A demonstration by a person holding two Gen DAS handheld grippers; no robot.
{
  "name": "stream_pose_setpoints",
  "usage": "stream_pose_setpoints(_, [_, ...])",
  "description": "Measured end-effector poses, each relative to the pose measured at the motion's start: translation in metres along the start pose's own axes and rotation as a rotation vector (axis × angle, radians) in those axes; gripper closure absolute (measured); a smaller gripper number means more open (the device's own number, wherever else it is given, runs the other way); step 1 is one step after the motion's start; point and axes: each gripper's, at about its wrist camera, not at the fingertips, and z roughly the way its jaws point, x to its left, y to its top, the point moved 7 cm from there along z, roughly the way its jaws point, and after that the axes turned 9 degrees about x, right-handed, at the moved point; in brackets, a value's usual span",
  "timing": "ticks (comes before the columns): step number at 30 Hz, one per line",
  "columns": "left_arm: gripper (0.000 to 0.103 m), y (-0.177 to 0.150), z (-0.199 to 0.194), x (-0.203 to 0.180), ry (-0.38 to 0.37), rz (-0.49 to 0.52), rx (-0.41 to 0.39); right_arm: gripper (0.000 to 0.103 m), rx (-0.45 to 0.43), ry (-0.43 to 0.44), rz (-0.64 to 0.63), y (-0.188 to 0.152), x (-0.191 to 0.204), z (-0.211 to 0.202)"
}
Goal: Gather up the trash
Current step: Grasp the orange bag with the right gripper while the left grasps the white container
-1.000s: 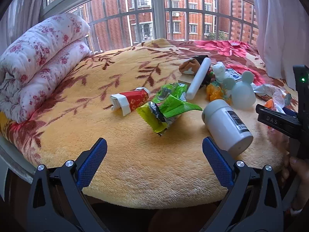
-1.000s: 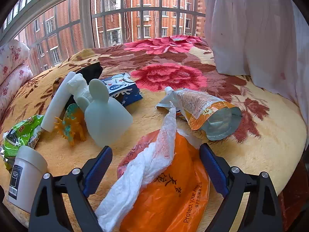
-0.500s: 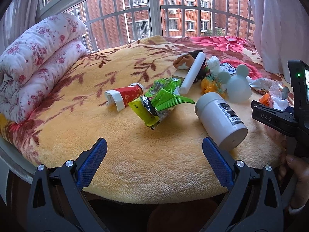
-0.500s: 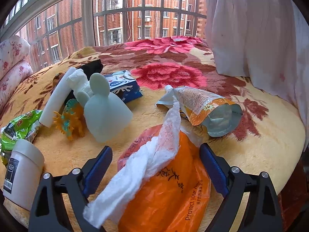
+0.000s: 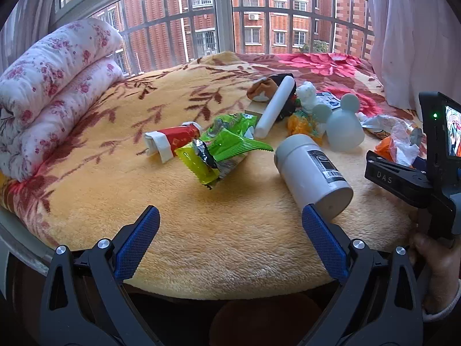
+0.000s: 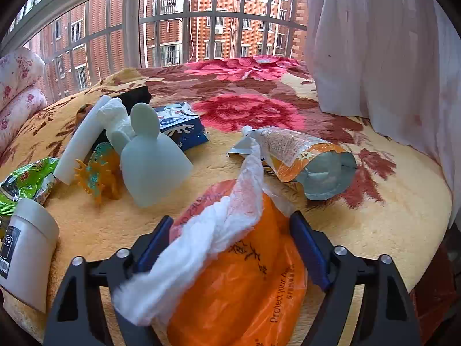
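Note:
An orange plastic bag (image 6: 247, 285) with a white crumpled handle (image 6: 207, 239) lies on the bed between the fingers of my open right gripper (image 6: 230, 248). An orange foil pouch (image 6: 305, 155) lies just beyond it. Green snack wrappers (image 5: 224, 150) and a red-and-white wrapper (image 5: 173, 141) lie mid-bed in the left wrist view. My left gripper (image 5: 230, 242) is open and empty at the bed's near edge. A white jar (image 5: 311, 176) lies on its side by its right finger.
A pale mouse-eared cup (image 6: 149, 158), a white tube (image 5: 273, 109), an orange toy dinosaur (image 6: 100, 176), a blue carton (image 6: 181, 124) and dark items cluster mid-bed. Rolled floral quilts (image 5: 49, 92) lie left. A white curtain (image 6: 389, 52) hangs right. Window bars stand behind.
My right gripper has moved forward over the orange bag, whose white handle now lies between its fingers. My left gripper has drifted slightly toward the trash; the view shifted a little.

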Motion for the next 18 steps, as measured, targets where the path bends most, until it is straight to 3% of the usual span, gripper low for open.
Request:
stream_pose_setpoints(17, [0.007,-0.006,-0.004,-0.012,-0.011,0.018,-0.005,0.063,-0.039,0.008,-0.016,-0.004,-0.01,-0.006])
stream_pose_setpoints(18, [0.007,-0.007,-0.005,-0.014,-0.014,0.018,-0.011,0.069,-0.041,0.012,-0.018,-0.004,-0.01,-0.008])
